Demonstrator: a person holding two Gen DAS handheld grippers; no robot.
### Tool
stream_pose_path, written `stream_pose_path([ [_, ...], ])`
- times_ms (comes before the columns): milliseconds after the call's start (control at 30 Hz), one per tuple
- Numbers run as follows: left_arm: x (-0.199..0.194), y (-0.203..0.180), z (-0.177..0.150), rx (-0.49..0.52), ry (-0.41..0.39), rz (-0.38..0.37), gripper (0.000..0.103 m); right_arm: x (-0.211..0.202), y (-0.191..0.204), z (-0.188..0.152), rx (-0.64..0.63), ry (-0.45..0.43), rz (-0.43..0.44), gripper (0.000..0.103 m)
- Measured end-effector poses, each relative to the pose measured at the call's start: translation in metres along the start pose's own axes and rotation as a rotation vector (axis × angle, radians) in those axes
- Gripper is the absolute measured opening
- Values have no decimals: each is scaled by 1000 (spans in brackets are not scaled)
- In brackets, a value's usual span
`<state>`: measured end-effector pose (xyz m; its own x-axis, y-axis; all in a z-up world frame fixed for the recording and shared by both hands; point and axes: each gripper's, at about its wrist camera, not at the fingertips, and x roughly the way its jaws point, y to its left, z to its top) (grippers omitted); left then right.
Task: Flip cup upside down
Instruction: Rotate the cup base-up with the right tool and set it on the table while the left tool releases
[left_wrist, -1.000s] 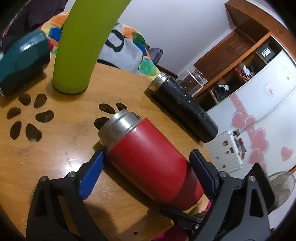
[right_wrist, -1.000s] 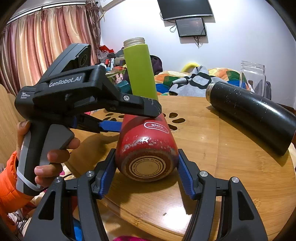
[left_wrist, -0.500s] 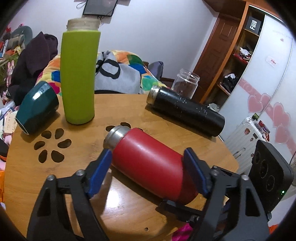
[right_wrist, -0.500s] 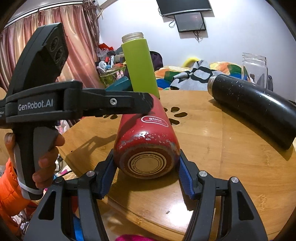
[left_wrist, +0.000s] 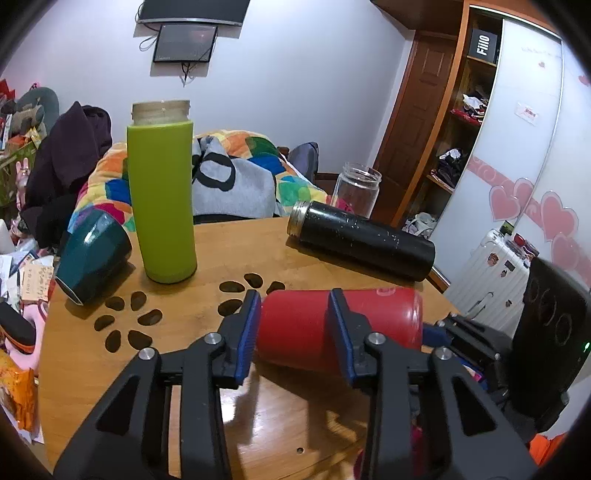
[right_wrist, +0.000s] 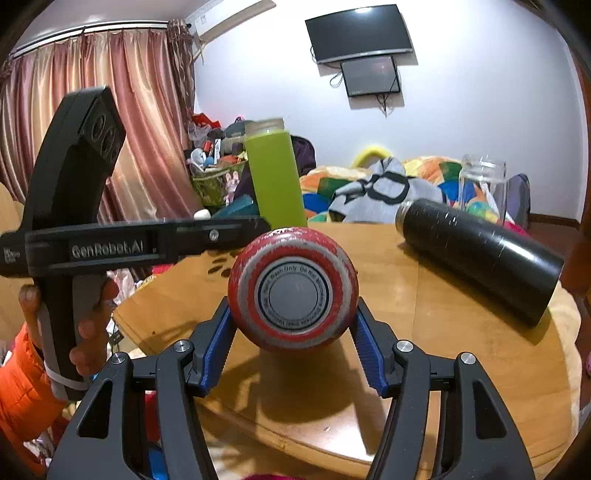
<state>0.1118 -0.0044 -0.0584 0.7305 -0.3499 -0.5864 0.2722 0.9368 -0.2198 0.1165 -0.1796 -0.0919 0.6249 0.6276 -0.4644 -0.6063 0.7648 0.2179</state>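
The red steel cup (left_wrist: 295, 334) lies on its side, held a little above the round wooden table (left_wrist: 184, 354). My left gripper (left_wrist: 293, 332) is shut across the cup's body near its mouth end, which the fingers hide. My right gripper (right_wrist: 293, 332) is shut on the cup's base end; its grey bottom disc (right_wrist: 293, 297) faces the right wrist camera. The left gripper's body (right_wrist: 110, 247) shows at left in the right wrist view, gripping from the side.
A tall green bottle (left_wrist: 160, 199) stands at the back left. A dark teal cup (left_wrist: 92, 254) lies beside it. A black flask (left_wrist: 362, 243) lies at the back right, a glass jar (left_wrist: 356, 188) behind it. The table edge is near.
The left gripper has closed from wide open onto the red cup. The cup has lifted and turned level, its base now square to the right wrist camera.
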Motion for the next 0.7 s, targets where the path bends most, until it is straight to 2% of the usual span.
stream_pose_path([
  [300, -4, 12, 4, -17, -19, 8, 35, 2, 3, 21, -16, -34, -16, 57],
  [700, 3, 42, 10, -103, -22, 7, 33, 32, 12, 51, -50, 11, -32, 57],
])
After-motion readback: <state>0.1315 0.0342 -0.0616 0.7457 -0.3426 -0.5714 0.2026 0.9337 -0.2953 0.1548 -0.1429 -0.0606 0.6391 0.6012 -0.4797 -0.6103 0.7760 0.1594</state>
